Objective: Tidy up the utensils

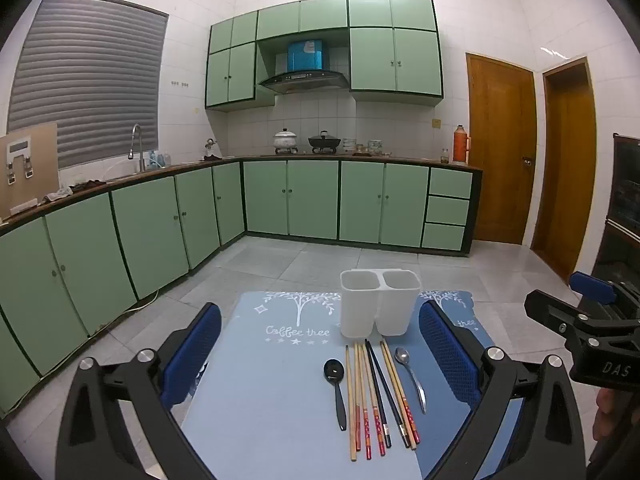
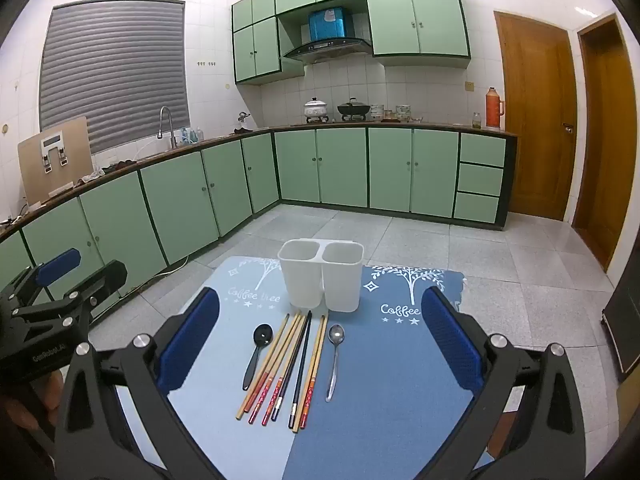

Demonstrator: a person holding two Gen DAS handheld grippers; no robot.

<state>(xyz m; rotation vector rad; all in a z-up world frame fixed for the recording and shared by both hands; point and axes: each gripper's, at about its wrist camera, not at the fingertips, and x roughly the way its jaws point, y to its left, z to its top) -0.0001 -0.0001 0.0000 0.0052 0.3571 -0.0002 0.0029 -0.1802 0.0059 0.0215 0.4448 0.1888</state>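
A white two-compartment utensil holder (image 1: 378, 303) (image 2: 322, 274) stands empty at the far side of a blue mat (image 1: 260, 380) (image 2: 384, 380). In front of it lie a black spoon (image 1: 337, 388) (image 2: 256, 354), several chopsticks (image 1: 376, 396) (image 2: 286, 372) side by side, and a metal spoon (image 1: 412, 376) (image 2: 334, 360). My left gripper (image 1: 320, 356) is open and empty, held above the utensils. My right gripper (image 2: 320, 340) is open and empty, also above them. Each gripper shows at the edge of the other's view.
The mat covers a small table standing on a grey tiled floor (image 1: 280, 260). Green kitchen cabinets (image 1: 312, 200) run along the left and back walls. Wooden doors (image 2: 536, 120) are at the right. A dark cabinet (image 1: 624, 208) stands at the far right.
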